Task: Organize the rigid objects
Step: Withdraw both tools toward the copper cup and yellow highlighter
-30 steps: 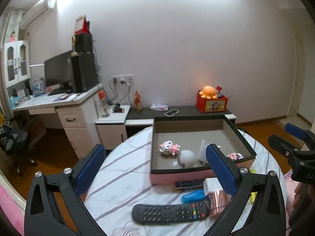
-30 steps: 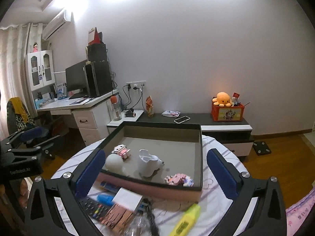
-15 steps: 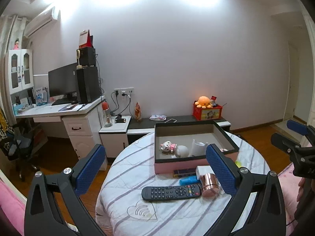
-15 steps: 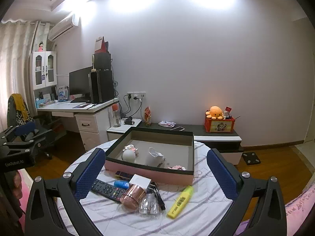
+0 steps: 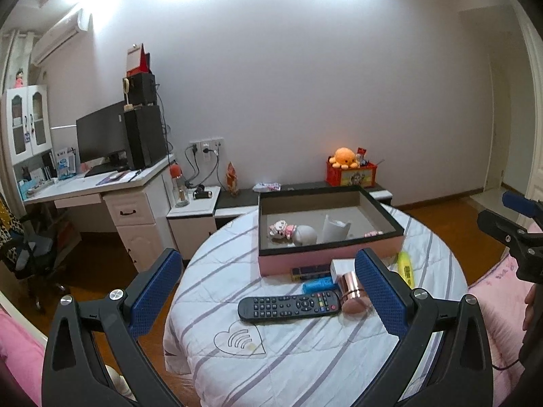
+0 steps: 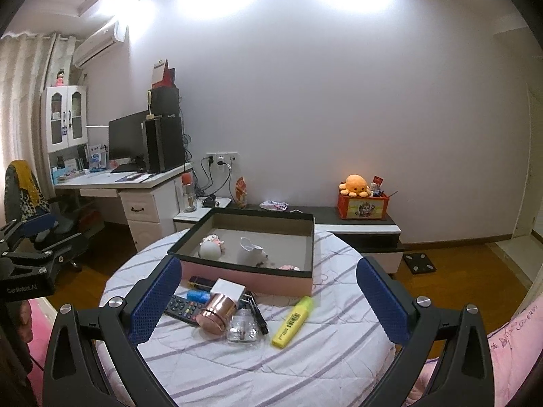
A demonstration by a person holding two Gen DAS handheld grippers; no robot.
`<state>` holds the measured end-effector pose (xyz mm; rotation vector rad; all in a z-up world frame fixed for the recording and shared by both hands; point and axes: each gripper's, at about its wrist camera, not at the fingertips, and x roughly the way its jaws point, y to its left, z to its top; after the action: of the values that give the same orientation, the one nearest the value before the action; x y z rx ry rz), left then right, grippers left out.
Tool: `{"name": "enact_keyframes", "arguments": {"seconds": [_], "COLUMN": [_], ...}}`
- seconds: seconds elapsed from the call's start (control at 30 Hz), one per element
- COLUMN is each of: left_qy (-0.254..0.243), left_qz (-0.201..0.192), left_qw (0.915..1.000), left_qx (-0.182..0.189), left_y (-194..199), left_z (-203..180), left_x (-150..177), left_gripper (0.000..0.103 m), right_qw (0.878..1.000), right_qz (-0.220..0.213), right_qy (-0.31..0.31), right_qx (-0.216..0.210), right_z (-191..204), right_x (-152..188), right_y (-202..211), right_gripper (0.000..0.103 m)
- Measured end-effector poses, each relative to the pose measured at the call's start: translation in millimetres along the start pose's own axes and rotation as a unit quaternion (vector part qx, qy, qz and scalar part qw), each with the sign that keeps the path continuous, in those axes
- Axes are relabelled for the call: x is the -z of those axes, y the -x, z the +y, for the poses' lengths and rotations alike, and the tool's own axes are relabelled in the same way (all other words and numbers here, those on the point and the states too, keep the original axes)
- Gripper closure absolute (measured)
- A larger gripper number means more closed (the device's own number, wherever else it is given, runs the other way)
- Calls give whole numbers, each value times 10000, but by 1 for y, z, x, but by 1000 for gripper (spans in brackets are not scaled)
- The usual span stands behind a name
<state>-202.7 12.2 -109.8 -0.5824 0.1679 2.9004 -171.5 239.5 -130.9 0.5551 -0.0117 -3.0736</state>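
Observation:
A pink box (image 5: 325, 259) (image 6: 251, 274) with a dark rim stands on the round striped table (image 5: 305, 349) (image 6: 322, 349). It holds a small toy figure (image 5: 281, 230), a white ball (image 5: 305, 235) and a white cup (image 5: 334, 230). In front of it lie a black remote (image 5: 288, 305), a copper cylinder (image 5: 353, 293) (image 6: 217, 313), a blue tube (image 5: 317, 285), a white block (image 6: 228, 289), a clear bottle (image 6: 241, 327) and a yellow highlighter (image 6: 292, 317). My left gripper (image 5: 269, 291) and right gripper (image 6: 268, 300) are open, empty and held back above the table's near edge.
A white desk (image 5: 101, 186) with a monitor stands at the left, an office chair (image 6: 44, 230) beside it. A low cabinet (image 6: 356, 227) with a red box and an orange plush runs along the back wall. A pink bed edge (image 6: 509, 349) lies at the right.
Both grippers have pulled back and up from the box. The whole table and the loose objects now show in both views. Both stay open and empty.

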Motion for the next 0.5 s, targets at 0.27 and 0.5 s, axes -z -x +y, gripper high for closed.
{"name": "enact_keyframes", "arguments": {"seconds": [0.27, 0.5], "left_qy": [-38, -5], "left_qz": [504, 1052], "left_qw": [9987, 9931], "left_qx": [92, 520], "left_y": [-35, -75], "left_z": [-9, -23], "left_x": [18, 37], "left_gripper": [0, 0], "right_qw": [9987, 9880], "right_qz": [492, 1465], "right_qy": [-94, -201], "right_qx": [122, 436], "right_z": [-11, -29], "right_x": [26, 68], "right_y": [-33, -93], "right_gripper": [0, 0]}}
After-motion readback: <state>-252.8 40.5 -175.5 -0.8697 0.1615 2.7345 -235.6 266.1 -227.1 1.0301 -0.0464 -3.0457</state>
